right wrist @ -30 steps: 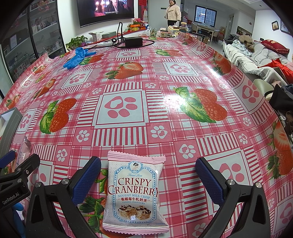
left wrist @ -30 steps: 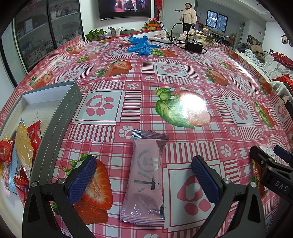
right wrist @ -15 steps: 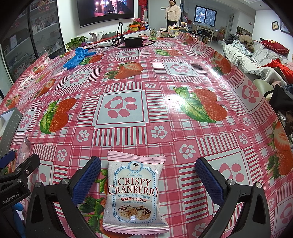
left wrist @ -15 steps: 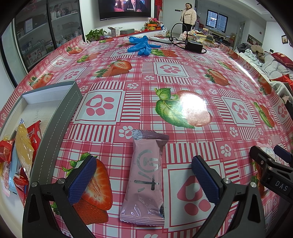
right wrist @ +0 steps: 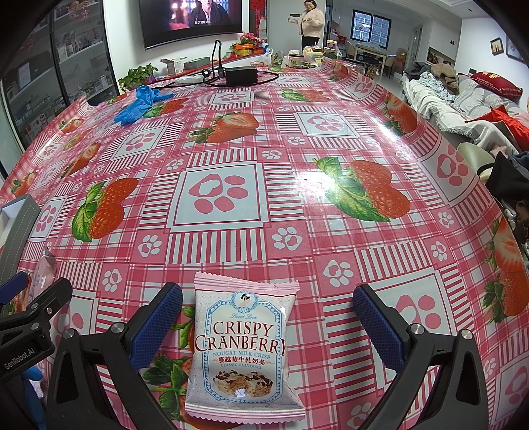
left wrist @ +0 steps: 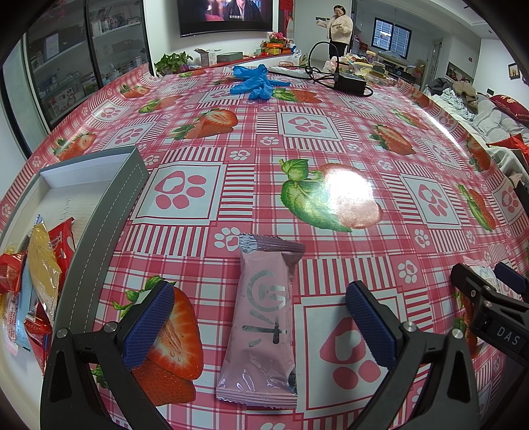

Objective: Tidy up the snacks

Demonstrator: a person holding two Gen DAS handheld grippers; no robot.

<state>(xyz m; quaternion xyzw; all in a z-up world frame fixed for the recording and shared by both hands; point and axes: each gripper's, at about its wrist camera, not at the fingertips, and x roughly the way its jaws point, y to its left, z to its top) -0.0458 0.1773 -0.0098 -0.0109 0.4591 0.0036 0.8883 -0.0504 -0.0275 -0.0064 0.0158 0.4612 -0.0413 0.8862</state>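
Both fisheye views were bright and evenly lit, no motion blur. The glossy tabletop threw a blown-out glare patch at about 2 o'clock from frame centre in the left view; a smaller, softer one sat in the right view. Shadows were soft and short. The window at 1 o'clock read daylight-bright, the TV at 12 dimmer. Heavy barrel distortion bowed the tabletop edges; black vignette filled the corners. Far room detail was small and soft.
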